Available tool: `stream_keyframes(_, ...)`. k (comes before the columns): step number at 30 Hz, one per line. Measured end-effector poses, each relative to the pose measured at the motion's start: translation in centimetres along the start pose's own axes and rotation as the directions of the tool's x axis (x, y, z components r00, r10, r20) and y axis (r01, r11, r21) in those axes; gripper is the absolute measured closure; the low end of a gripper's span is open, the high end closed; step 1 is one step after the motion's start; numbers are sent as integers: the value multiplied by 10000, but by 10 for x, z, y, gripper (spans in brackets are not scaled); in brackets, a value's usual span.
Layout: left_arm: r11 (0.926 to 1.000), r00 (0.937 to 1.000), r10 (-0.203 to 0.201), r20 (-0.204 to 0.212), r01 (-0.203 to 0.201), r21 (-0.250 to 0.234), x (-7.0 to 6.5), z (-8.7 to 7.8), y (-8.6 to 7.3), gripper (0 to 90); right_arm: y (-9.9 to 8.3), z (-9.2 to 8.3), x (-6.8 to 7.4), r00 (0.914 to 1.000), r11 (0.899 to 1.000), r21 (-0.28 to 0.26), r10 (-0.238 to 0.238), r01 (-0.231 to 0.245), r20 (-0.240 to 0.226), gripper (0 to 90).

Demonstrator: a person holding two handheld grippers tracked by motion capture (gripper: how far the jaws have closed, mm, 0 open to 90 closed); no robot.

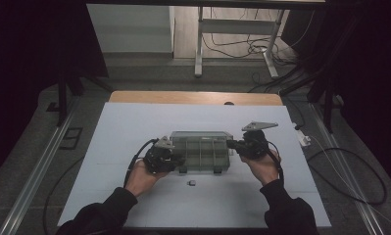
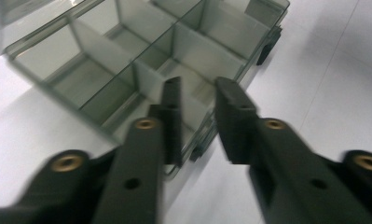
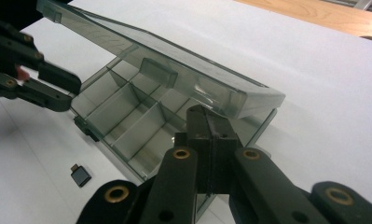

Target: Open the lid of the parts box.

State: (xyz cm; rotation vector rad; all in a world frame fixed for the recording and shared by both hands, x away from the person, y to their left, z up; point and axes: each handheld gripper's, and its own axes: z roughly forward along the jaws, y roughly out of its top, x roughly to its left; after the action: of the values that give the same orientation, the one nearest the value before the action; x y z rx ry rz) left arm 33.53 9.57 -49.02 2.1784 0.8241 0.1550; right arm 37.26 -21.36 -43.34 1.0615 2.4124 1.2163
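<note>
A smoky clear compartment box [image 1: 200, 149] lies mid-table with its lid [image 3: 165, 70] ajar. In the high view my left gripper [image 1: 181, 159] is at the box's left front corner. In the left gripper view its jaws [image 2: 197, 93] straddle the front wall, one inside a compartment and one outside, with a gap left; the box [image 2: 104, 60] lies beyond. That gripper [image 3: 72, 93] is also at the upper left of the right gripper view. My right gripper [image 1: 231, 144] is shut, empty, its tips [image 3: 207, 114] against the box's [image 3: 127, 116] right end just under the lid's corner.
A small black adapter [image 1: 191, 183] lies on the white mat [image 1: 134, 122] in front of the box, seen again as the adapter [image 3: 81, 176] in the right gripper view. The wooden table edge [image 1: 193, 97] runs behind the mat. Cables and metal stands are on the floor beyond.
</note>
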Motion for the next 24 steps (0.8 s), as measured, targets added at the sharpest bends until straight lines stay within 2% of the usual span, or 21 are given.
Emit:
stream_keyframes(4,9999,9999,138,-7,-138,63,-4,11,3,891,2,2,-1,10000,10000,-11,38,-38,17,890)
stream_keyframes(7,9997,9998,191,1,-191,156,-5,18,5,892,4,2,-2,10000,10000,-19,18,-18,64,890)
stream_keyframes(9,9993,9996,257,-144,-253,276,-7,22,5,892,5,3,-2,9999,10000,-65,40,-39,97,890)
stream_keyframes(10,9996,9997,181,-145,-178,216,-7,24,5,892,6,3,-3,10000,9999,-97,31,-30,89,890)
stream_keyframes(15,9997,9998,204,-17,-204,143,-6,26,4,893,11,7,-6,9999,9997,-190,135,-133,104,890)
stream_keyframes(20,9990,9991,401,-147,-397,226,-7,26,4,893,16,15,-11,9996,9992,-301,268,-265,103,890)
stream_keyframes(24,9993,9993,353,-92,-351,152,-7,26,3,894,18,21,-13,9995,9992,-294,282,-279,118,890)
